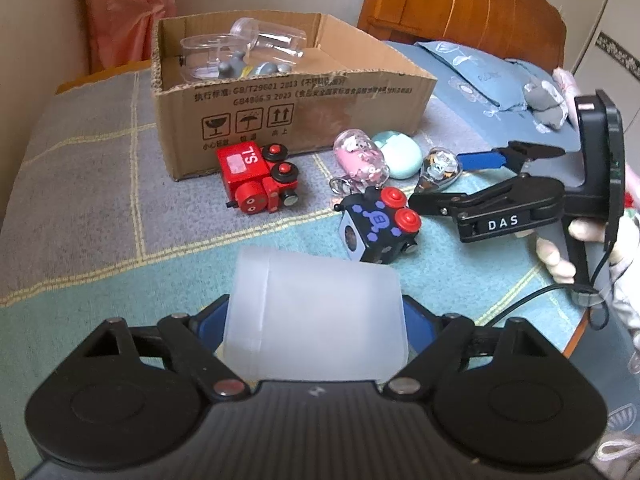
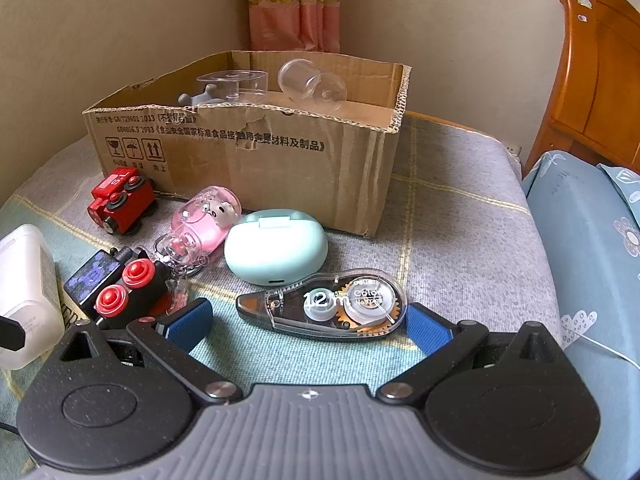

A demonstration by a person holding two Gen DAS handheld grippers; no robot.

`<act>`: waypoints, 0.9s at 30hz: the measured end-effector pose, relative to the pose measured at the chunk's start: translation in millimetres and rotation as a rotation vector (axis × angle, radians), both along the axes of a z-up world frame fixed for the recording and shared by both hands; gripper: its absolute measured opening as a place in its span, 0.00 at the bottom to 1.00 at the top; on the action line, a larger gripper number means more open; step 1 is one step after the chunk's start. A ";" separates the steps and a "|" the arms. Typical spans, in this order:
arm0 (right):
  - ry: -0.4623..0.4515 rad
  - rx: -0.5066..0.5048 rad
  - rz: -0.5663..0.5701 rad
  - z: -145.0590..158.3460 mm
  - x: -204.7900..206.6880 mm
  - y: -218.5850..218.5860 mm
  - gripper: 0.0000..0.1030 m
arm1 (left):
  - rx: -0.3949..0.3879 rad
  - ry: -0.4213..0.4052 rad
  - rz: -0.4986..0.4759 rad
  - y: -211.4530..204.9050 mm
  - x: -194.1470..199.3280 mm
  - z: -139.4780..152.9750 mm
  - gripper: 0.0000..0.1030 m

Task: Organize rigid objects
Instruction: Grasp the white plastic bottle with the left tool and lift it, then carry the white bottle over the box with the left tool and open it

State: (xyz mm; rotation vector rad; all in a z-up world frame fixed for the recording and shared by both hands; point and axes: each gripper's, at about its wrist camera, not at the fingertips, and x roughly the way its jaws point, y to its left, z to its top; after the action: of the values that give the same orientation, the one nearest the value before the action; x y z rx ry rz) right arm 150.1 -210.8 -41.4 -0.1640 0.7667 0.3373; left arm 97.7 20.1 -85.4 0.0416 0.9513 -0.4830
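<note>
Frosted white plastic fills the left claw [image 1: 316, 316]: a translucent jar [image 1: 316, 312] sits clamped between the blue pads, held low over the blanket-covered surface [image 1: 80, 208], which I judge to be a desk top, though that is not certain. Straight ahead at twelve o'clock stands the cardboard box [image 1: 280, 112], its top open.

Inside the box there is already a haul: clear plastic containers [image 1: 244, 48] and some small grey pieces [image 1: 236, 67], so part of the sorting looks done. Plenty remains outside, though. At eleven o'clock from the jar lies the red toy train [image 1: 256, 178], right against the box's front wall. At one o'clock is the black cube with red buttons [image 1: 378, 224], and beyond it the pink capsule keychain [image 1: 362, 158] and the mint-green case [image 1: 400, 153], close together.

Over to the right claw [image 2: 308, 326]: jaws spread wide, gripping nothing, with the correction tape dispenser [image 2: 324, 308] lying flat on the cloth between the two pads. Whether a pad touches it I cannot tell. That reads as the next pick on this side.

My call: roughly the early-to-middle stretch. The jar looks bound for the box, and five loose items are waiting on the cloth, the tape included.
</note>
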 end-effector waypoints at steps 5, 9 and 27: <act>0.004 -0.002 0.023 0.3 4.1 -1.9 1.00 | 0.049 -0.029 -0.027 -6.6 -2.3 1.9 0.84; -0.001 -0.001 0.057 0.0 8.4 -3.5 1.00 | 0.059 -0.028 -0.032 -6.8 -2.3 1.5 0.83; 0.046 -0.019 0.048 16.4 0.8 -7.5 0.90 | 0.054 -0.036 -0.032 -5.3 0.0 13.5 0.81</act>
State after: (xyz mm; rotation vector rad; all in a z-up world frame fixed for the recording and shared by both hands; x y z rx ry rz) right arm 150.9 -218.3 -24.9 -0.1930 0.8125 0.3801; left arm 97.7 14.8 -71.8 0.1147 0.9290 -0.4845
